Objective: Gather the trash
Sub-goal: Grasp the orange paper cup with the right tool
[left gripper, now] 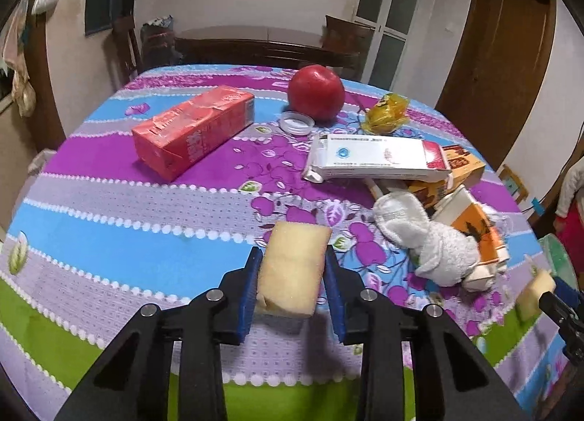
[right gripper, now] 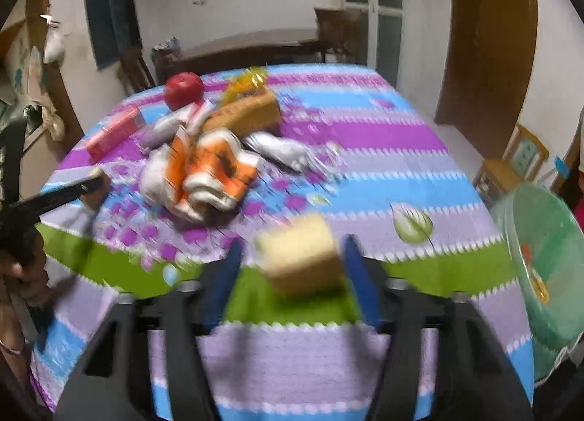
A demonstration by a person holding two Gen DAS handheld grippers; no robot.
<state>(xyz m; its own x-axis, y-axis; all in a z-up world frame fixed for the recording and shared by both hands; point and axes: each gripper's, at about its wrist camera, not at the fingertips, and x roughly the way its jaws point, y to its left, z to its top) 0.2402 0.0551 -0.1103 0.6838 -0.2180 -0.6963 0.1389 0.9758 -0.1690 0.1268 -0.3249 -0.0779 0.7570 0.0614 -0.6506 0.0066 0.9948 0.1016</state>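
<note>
I see two pale yellow sponge blocks, one at each gripper. My left gripper [left gripper: 292, 289] is clenched on the first sponge [left gripper: 292, 267], both blue pads pressed to its sides, low over the near part of the table [left gripper: 109, 245]. The second sponge [right gripper: 301, 260] sits between the fingers of my right gripper [right gripper: 292, 267]; it touches the right pad while a gap shows on the left, so that grip looks released. The right view is heavily blurred, so I cannot be sure.

In the left view I count one red carton [left gripper: 193, 129] lying on its side, one red apple [left gripper: 315, 92], one white cap [left gripper: 296, 122] just beside the apple, one crumpled yellow wrapper [left gripper: 387, 112], one long white box [left gripper: 379, 158], and one white cloth [left gripper: 430, 238]. Orange and white cartons [left gripper: 471, 216] are piled under and behind the box and cloth; I cannot count them. One green bin [right gripper: 544, 260] stands off the table's right edge, cut off by the frame. The cloth on the table is striped purple, blue, lilac and green.

A hand [right gripper: 22, 267] shows at the left edge of the right view, mostly cropped.
</note>
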